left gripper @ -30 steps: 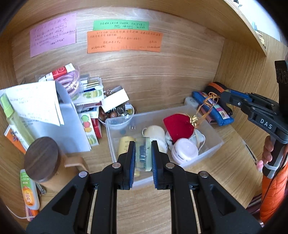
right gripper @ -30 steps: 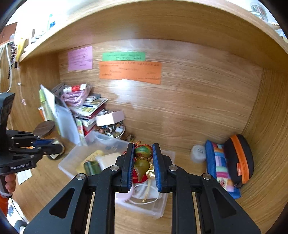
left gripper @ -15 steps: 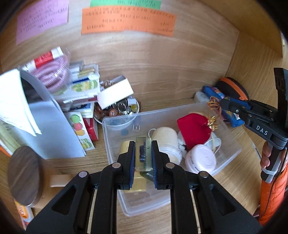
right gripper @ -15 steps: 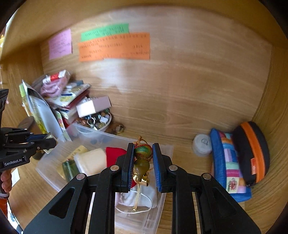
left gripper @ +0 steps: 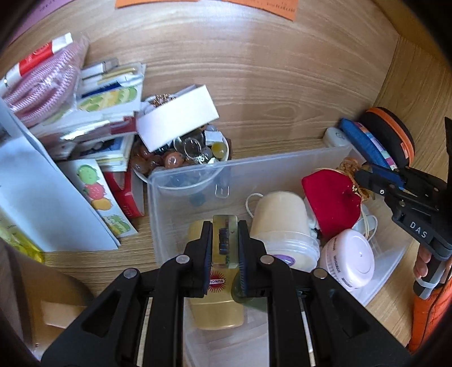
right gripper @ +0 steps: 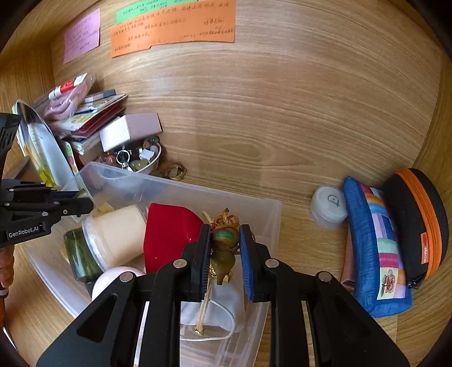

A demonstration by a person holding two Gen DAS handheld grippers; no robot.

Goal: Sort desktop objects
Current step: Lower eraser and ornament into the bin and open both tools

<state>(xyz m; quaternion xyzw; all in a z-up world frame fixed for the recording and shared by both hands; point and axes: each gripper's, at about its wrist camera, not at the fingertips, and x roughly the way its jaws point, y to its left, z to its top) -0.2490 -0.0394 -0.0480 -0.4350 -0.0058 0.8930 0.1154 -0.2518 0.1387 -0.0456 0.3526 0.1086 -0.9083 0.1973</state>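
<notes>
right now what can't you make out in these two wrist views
- Handwriting on the orange note, right wrist view: too small to read.
- Front of the clear plastic bin, both views: hidden behind the hand-held gripper bodies.
- Lower part of the yellow tin, left wrist view: covered by the left hand-held gripper and the greenish block it clamps.
- Brown wooden object, left wrist view: blurred and cut off by the edge.
</notes>
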